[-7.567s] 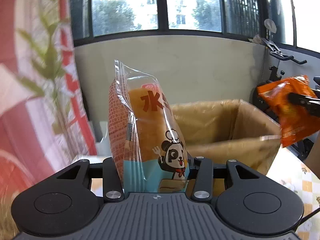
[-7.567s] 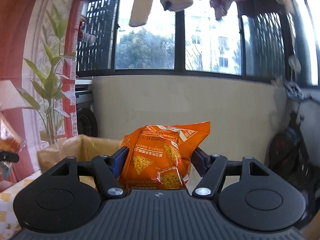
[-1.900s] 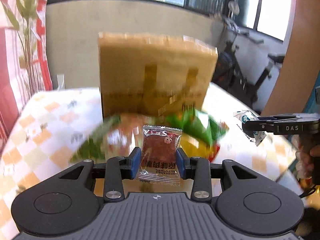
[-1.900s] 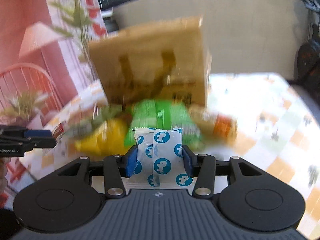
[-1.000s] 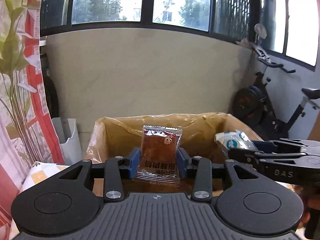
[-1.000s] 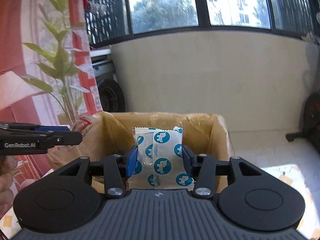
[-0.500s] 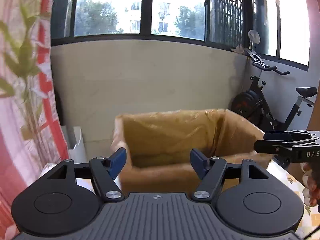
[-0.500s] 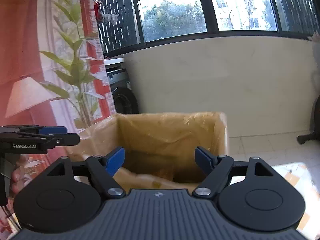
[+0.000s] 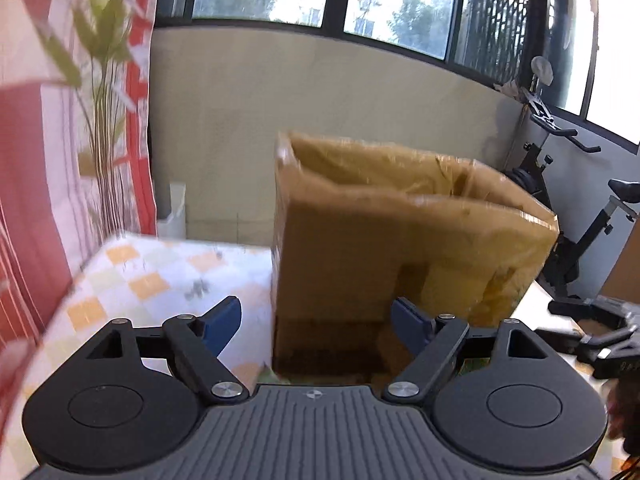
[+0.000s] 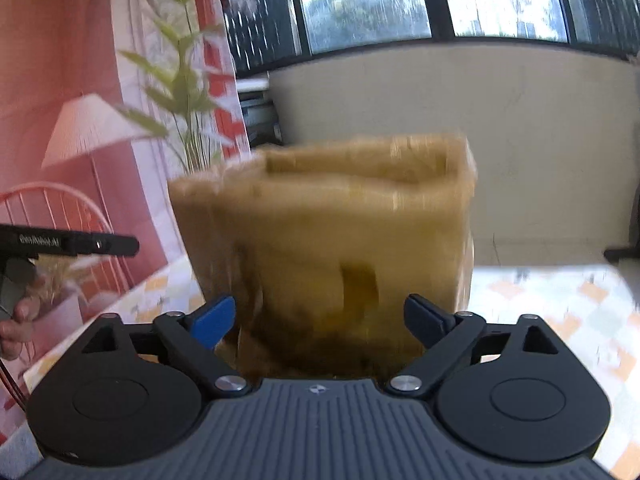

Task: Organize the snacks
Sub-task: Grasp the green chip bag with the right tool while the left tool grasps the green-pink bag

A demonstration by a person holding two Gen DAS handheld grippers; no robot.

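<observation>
The brown box stands on the checked worktop right ahead of both claws; the left claw and right claw are opening wide with nothing between them. The box looks light but stiff, so I would hold it by a side wall; no snacks show clearly. Only the left view shows the exercise bike; only the right view shows a hand.

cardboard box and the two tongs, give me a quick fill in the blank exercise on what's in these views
1. The left tongs hold ____ between their blue pads while their jaws are opening.
2. The tall brown container on the table is a ____ box.
3. The tablecloth has a ____ pattern in orange and white.
4. In the right wrist view, the right tongs point at the box with their jaws ____, nothing between them.

Missing words: nothing; cardboard; checked; opening
</observation>
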